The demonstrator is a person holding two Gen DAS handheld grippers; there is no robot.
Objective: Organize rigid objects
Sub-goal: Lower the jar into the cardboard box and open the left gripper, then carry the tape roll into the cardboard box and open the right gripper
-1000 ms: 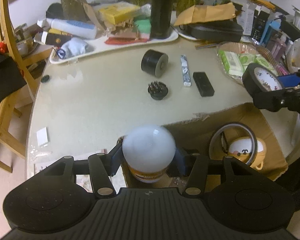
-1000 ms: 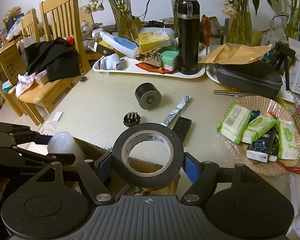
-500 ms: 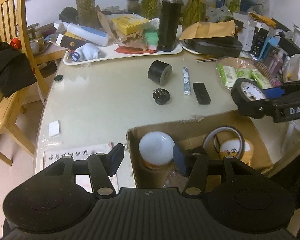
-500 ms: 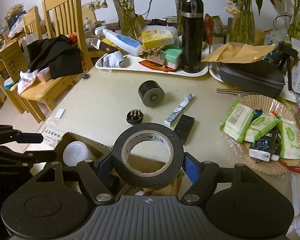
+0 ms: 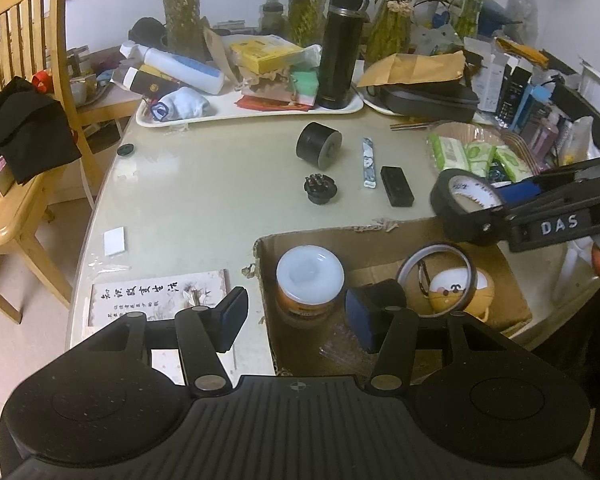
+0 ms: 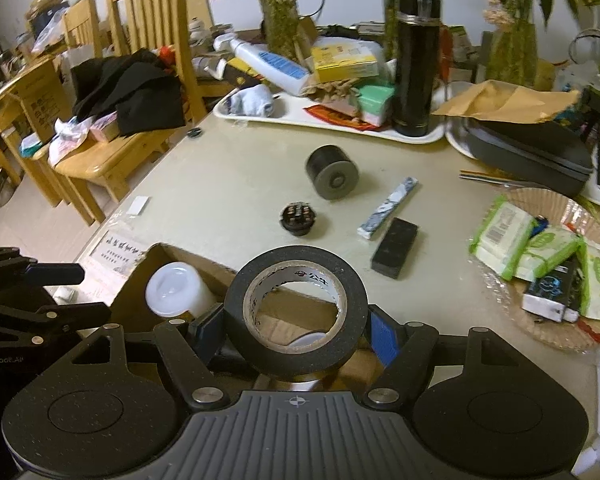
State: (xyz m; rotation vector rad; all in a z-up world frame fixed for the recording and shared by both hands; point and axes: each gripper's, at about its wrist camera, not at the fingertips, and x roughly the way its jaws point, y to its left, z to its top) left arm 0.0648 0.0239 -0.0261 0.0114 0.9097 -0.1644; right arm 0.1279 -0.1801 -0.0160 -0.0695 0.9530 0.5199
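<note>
1. The left gripper (image 5: 296, 320) has its jaws apart with nothing between the pads; it hangs over the near left corner of the cardboard box (image 5: 380, 240).
2. Just ahead of its fingertips a white-lidded jar (image 5: 310, 276) stands upright inside the box, free of both pads.
3. To the right of that jar in the box lie a thin ring (image 5: 436, 272) and a round yellow toy (image 5: 456, 292).
4. The right gripper (image 6: 296, 320) is clamped on a roll of black tape (image 6: 296, 312), a pad on each side, held above the box.
5. Beyond both tools, on the table (image 5: 204, 184), lie a black cylinder (image 5: 319, 146), a small black cap (image 5: 319, 188), a patterned stick (image 5: 368, 162) and a flat black block (image 5: 397, 186).
</note>
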